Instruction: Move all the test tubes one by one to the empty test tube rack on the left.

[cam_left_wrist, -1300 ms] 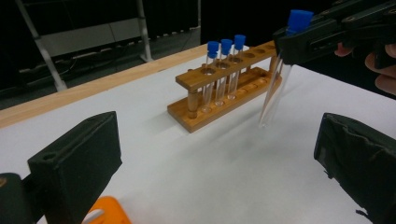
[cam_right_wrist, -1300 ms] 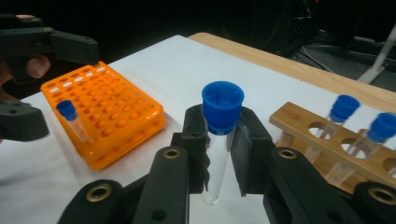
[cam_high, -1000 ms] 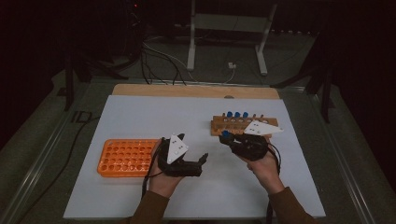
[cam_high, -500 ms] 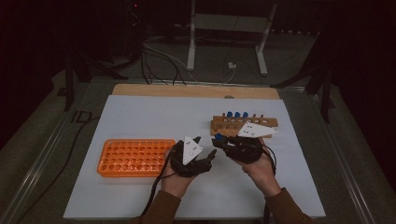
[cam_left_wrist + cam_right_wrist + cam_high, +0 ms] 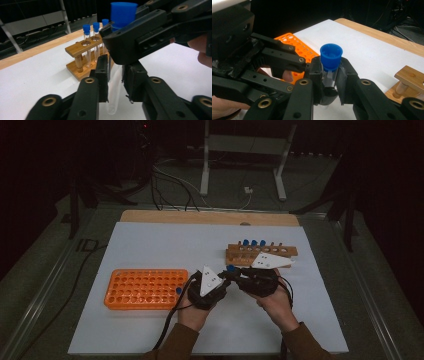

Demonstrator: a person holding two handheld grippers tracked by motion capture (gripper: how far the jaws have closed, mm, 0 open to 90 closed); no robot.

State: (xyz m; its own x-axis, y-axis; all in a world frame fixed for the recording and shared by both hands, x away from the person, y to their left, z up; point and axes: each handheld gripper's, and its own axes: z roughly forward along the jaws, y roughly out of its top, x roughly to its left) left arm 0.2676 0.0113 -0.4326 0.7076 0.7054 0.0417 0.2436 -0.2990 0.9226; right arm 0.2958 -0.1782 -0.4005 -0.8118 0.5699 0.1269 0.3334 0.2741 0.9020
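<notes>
Fingers of the left gripper (image 5: 115, 82) have just been closing and now pinch the clear lower body of the test tube (image 5: 113, 100), whose rounded bottom hangs just below them. Fingers of the right gripper (image 5: 329, 75) clamp the same tube higher up, right under its blue cap (image 5: 331, 56), so both tools grip one tube, held upright above the white surface (image 5: 165, 245). In the high view the two grippers meet tip to tip, left gripper (image 5: 220, 281) and right gripper (image 5: 235, 276), just in front of the wooden rack (image 5: 261, 254) and on its near-left side. That rack carries three blue-capped tubes (image 5: 253, 243) standing in a row at its left end; its other holes appear bare. Well to the left of the wooden rack lies the orange rack (image 5: 145, 287), flat on the surface, and a single blue cap (image 5: 178, 290) shows at its edge nearest the wooden rack.
</notes>
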